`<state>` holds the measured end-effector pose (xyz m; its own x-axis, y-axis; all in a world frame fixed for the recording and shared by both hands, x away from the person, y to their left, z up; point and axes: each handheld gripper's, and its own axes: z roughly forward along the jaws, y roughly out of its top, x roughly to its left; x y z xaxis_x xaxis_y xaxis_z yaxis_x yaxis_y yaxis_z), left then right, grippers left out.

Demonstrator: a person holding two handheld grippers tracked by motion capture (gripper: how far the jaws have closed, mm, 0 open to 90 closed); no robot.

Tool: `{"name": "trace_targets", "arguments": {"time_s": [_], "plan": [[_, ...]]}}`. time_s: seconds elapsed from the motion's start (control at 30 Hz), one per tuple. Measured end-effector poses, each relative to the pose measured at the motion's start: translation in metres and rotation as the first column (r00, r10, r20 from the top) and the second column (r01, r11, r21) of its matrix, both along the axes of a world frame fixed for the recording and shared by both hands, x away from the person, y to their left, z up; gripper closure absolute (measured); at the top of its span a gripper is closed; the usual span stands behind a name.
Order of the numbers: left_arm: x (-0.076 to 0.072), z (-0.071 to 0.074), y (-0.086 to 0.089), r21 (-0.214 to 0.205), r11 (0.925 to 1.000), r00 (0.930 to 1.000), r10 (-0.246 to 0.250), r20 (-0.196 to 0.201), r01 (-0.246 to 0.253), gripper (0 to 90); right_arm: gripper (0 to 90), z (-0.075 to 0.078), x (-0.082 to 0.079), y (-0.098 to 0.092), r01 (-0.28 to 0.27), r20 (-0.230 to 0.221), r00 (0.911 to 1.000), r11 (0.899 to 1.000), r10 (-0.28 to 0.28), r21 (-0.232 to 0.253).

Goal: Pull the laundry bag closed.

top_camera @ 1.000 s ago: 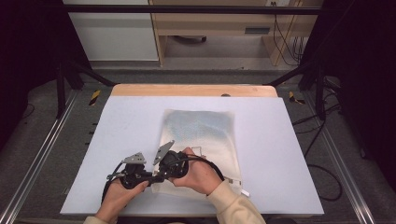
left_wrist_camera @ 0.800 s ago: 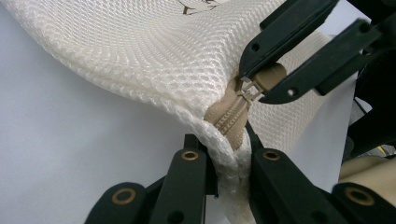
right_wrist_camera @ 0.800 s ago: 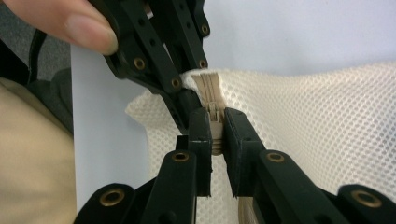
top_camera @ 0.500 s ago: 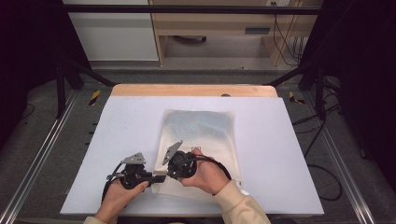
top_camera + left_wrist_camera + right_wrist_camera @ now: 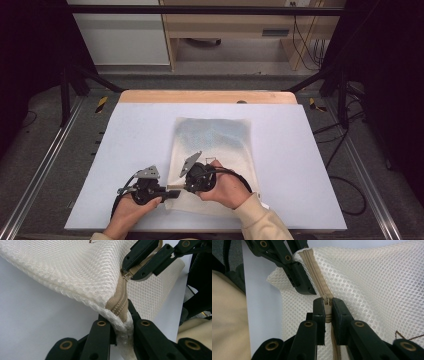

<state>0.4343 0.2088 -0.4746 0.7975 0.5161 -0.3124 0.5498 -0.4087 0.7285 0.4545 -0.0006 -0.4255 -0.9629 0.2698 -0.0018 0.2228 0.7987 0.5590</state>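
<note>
Zipping the mesh bag (image 5: 215, 150) on the tabletop (image 5: 130, 130): left gripper (image 5: 121, 322) fingers pinch the bag corner at the zipper (image 5: 120, 302) end, right gripper (image 5: 328, 307) fingers pinch the slider (image 5: 327, 302). Keep the corner taut, pull straight along the teeth.

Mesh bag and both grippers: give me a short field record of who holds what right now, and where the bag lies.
bag: white mesh bag, lying on the table, near corner lifted
zipper: tan, runs along the bag's near edge
left gripper: jaws shut on the bag's corner at the zipper end
right gripper: jaws shut on the zipper slider
spacing: the two grippers close together, apart
</note>
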Motion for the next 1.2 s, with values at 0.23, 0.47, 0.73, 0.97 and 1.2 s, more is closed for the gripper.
{"name": "trace_targets", "arguments": {"time_s": [0.23,0.47,0.73,0.97,1.2], "plan": [[-0.001,-0.001,-0.001,0.004,1.0,1.0,-0.001,0.001,0.001,85.0,81.9,-0.001,0.0,-0.003,-0.003,-0.001,1.0,1.0,0.003,-0.004],[-0.002,-0.001,-0.003,0.004,1.0,1.0,-0.002,0.005,0.002,85.0,81.9,-0.001,-0.001,-0.005,-0.004,-0.002,1.0,1.0,0.004,-0.004],[-0.002,0.0,-0.003,0.002,1.0,1.0,-0.001,0.008,0.001,84.9,82.0,-0.003,-0.002,-0.01,0.012,-0.006,0.9999,1.0,-0.012,-0.003],[-0.002,0.0,-0.003,-0.004,1.0,1.0,-0.002,0.005,0.002,85.0,82.0,-0.003,-0.003,-0.02,0.031,-0.007,0.9995,1.0,-0.031,-0.003],[-0.002,0.0,-0.003,-0.003,1.0,1.0,-0.001,0.005,0.001,85.0,82.0,-0.002,-0.004,-0.037,0.062,-0.007,0.9981,0.998,-0.062,0.003]]}}
